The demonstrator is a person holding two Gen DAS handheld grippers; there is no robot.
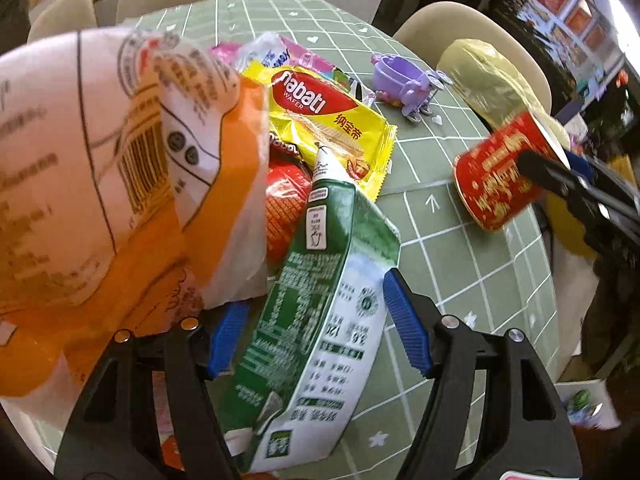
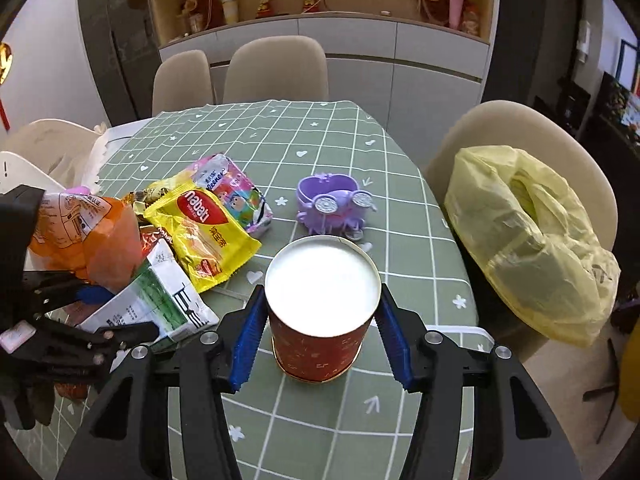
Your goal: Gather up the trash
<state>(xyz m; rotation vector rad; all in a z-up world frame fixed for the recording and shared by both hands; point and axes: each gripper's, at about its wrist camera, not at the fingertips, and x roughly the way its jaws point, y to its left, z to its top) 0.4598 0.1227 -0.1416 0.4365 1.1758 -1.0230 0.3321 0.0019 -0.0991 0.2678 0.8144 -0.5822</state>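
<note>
A pile of trash lies on the green checked table (image 2: pixel 320 148): a green and white carton (image 1: pixel 316 320), an orange and white bag (image 1: pixel 104 168), a yellow Nabati wafer wrapper (image 1: pixel 328 120) and a red wrapper (image 1: pixel 286 208). My left gripper (image 1: pixel 316 332) is open around the carton, with the blue pads apart from it. My right gripper (image 2: pixel 320 336) is shut on a red paper cup (image 2: pixel 320 304) with a white inside, standing on the table. The cup also shows in the left wrist view (image 1: pixel 500 172), with a right finger beside it. The carton (image 2: pixel 160 300), orange bag (image 2: pixel 88 236) and Nabati wrapper (image 2: pixel 204 232) lie left of the cup.
A purple toy carriage (image 2: pixel 332 204) stands behind the cup. A yellow plastic bag (image 2: pixel 528 240) sits on a beige chair (image 2: pixel 516 128) to the right of the table. More beige chairs (image 2: pixel 276 68) stand at the far side. A pink cartoon wrapper (image 2: pixel 236 188) lies behind the pile.
</note>
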